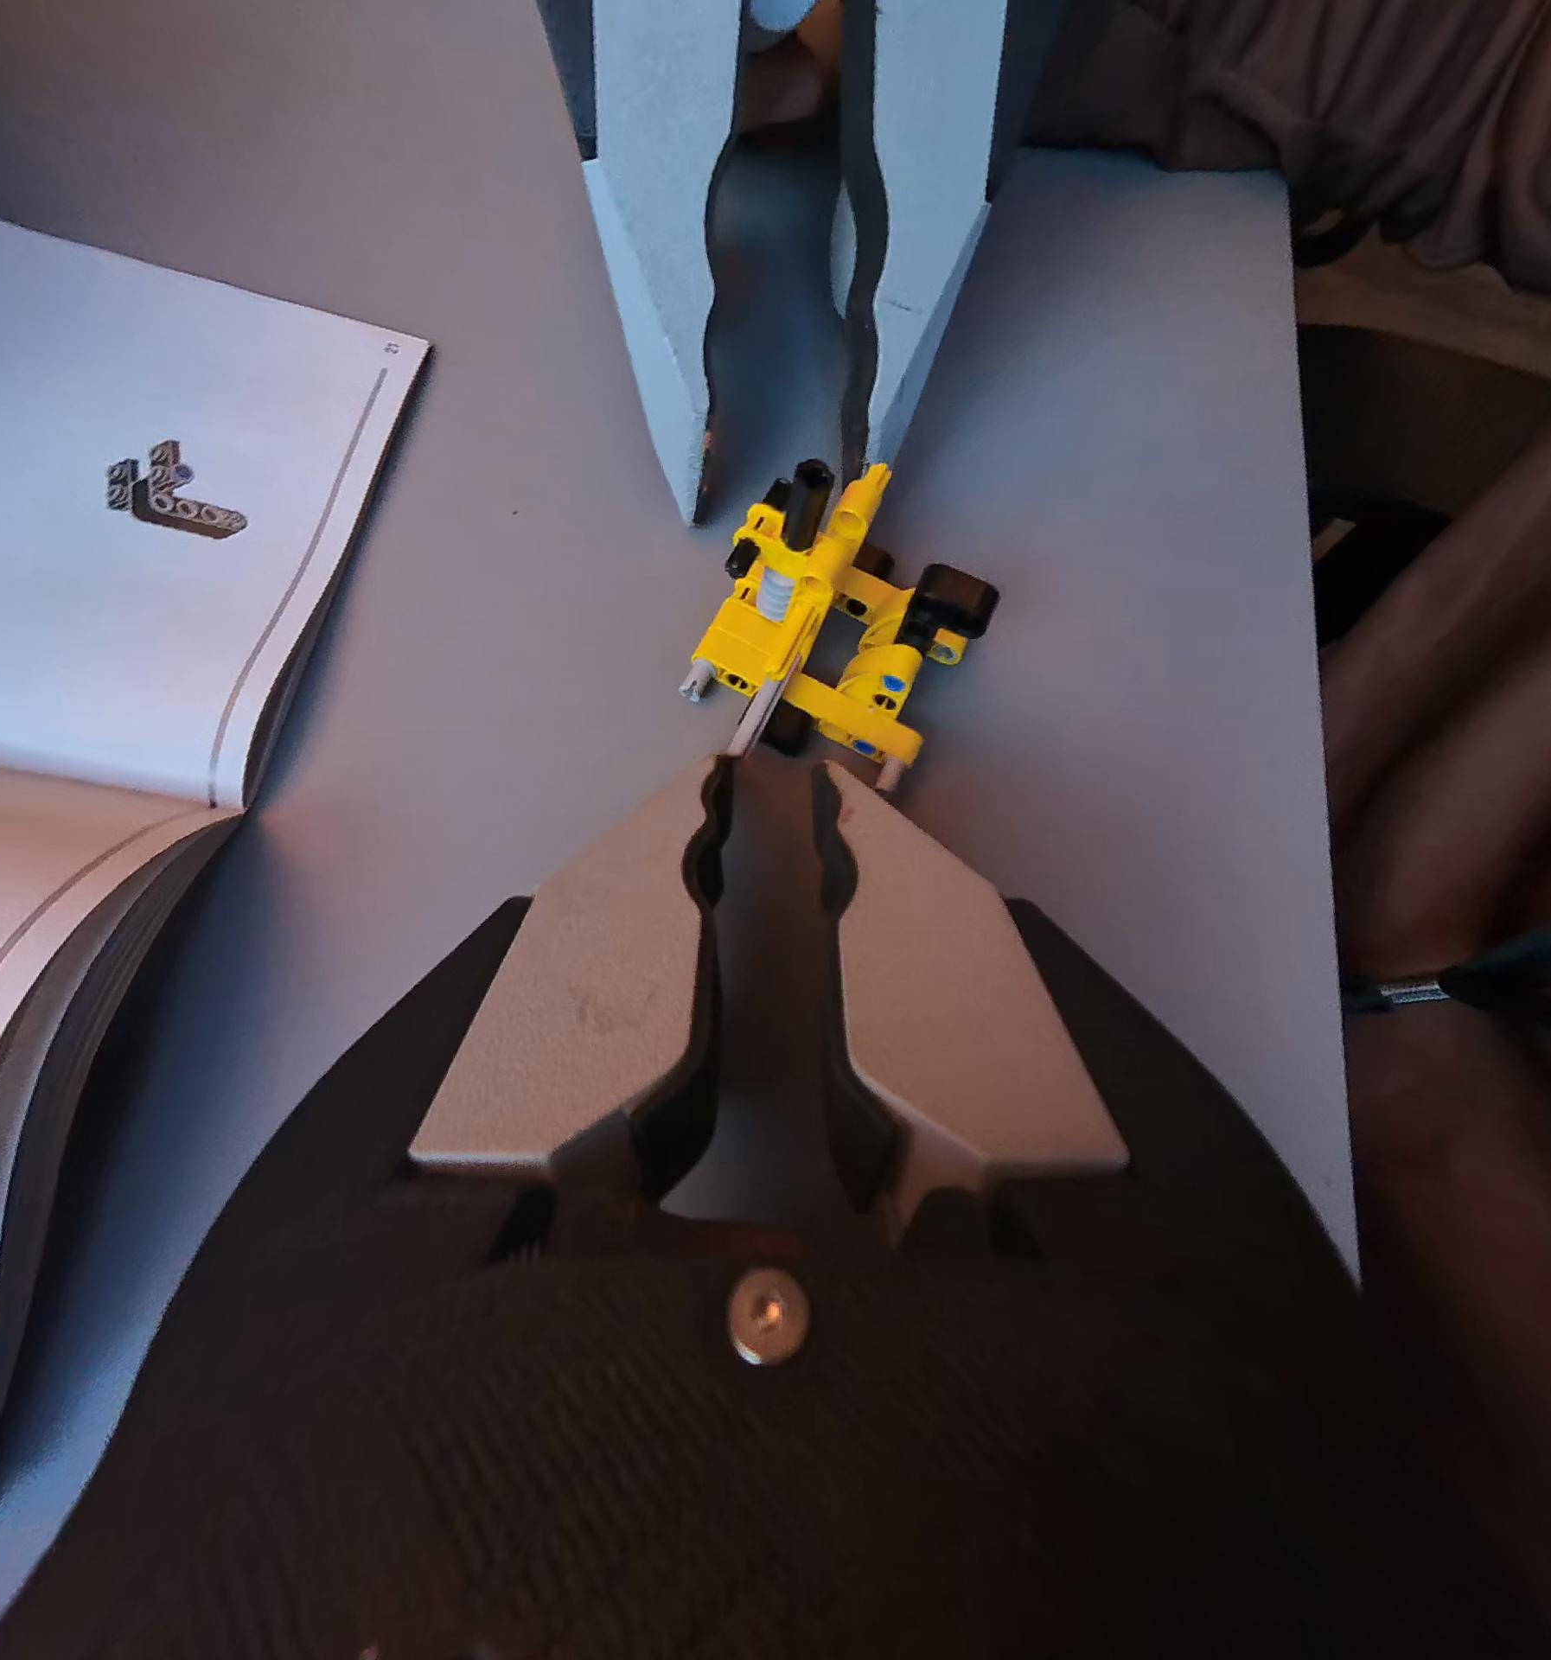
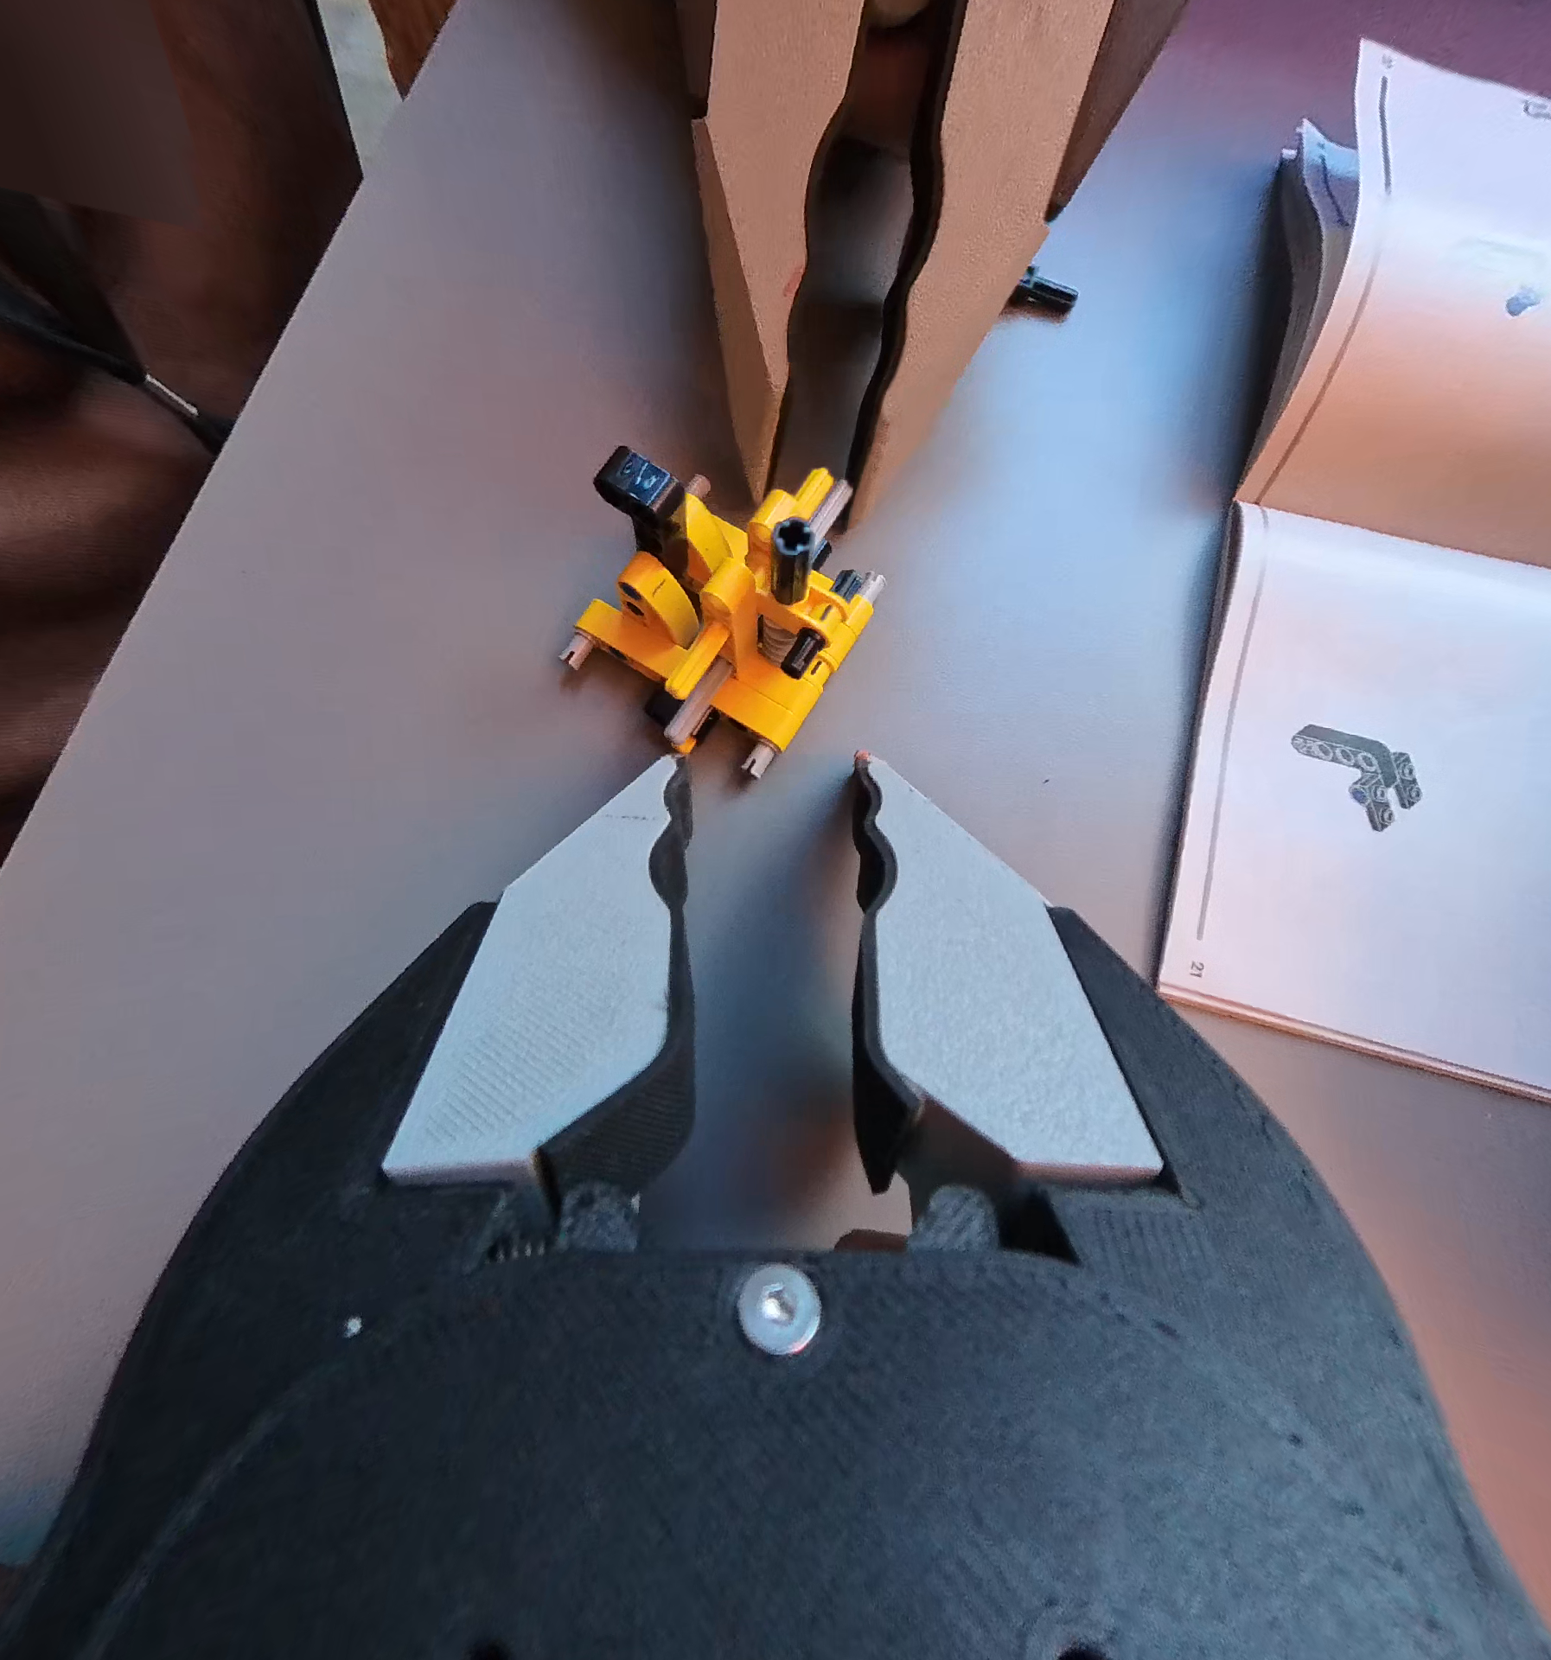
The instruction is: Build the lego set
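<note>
A plain grey desk (image 1: 1113, 449) is sitting by what looks like a home or office corner: an open instruction booklet (image 1: 152, 557) is lying on it, and dark gathered fabric (image 1: 1383, 117), perhaps a curtain, is hanging just behind.

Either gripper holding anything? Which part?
Right gripper open, empty. Axle end of the model sits at left gripper tips; clamped or not, cannot tell.

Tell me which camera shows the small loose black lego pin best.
The right wrist view: the loose black pin lies on the grey table just right of the left gripper, short of the open instruction booklet. The left wrist view shows none of it; its own gripper body probably covers that spot.
</note>
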